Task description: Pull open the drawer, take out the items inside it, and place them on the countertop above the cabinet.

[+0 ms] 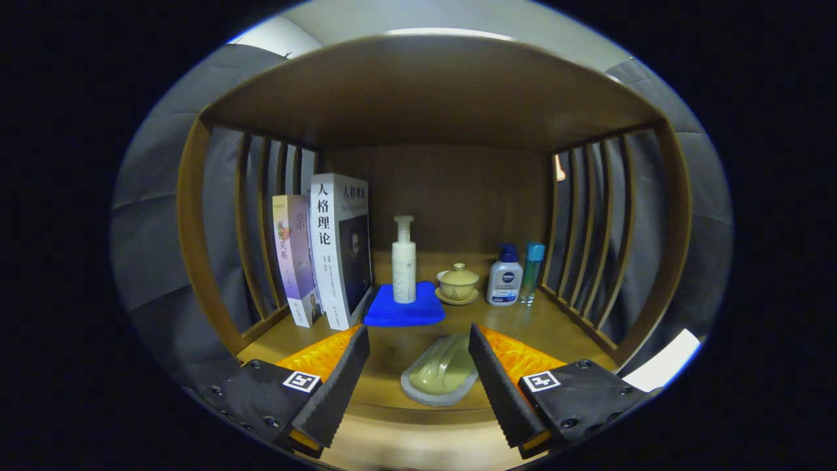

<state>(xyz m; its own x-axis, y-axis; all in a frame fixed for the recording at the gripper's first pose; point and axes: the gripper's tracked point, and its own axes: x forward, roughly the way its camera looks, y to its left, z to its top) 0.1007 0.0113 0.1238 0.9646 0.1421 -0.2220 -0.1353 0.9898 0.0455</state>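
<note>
Claw (418,373) open, empty, fingers spread wide. Left to right on surface (575,327): two upright books (324,252) at left rail, spines in Chinese, taller one reads 人格理论; blue cloth (405,313) with white pump bottle (403,261) standing on it; lidded tea cup (458,282) on saucer; Nivea bottle (505,276); teal tube (533,271), label unreadable. Pale green packet (443,373) lay flat between fingers, slightly right of centre, long axis running near-to-far, tilted right. Likely already placed item; drawer probably below.

Soap dish (442,370) between spread fingers (340,379)
</note>
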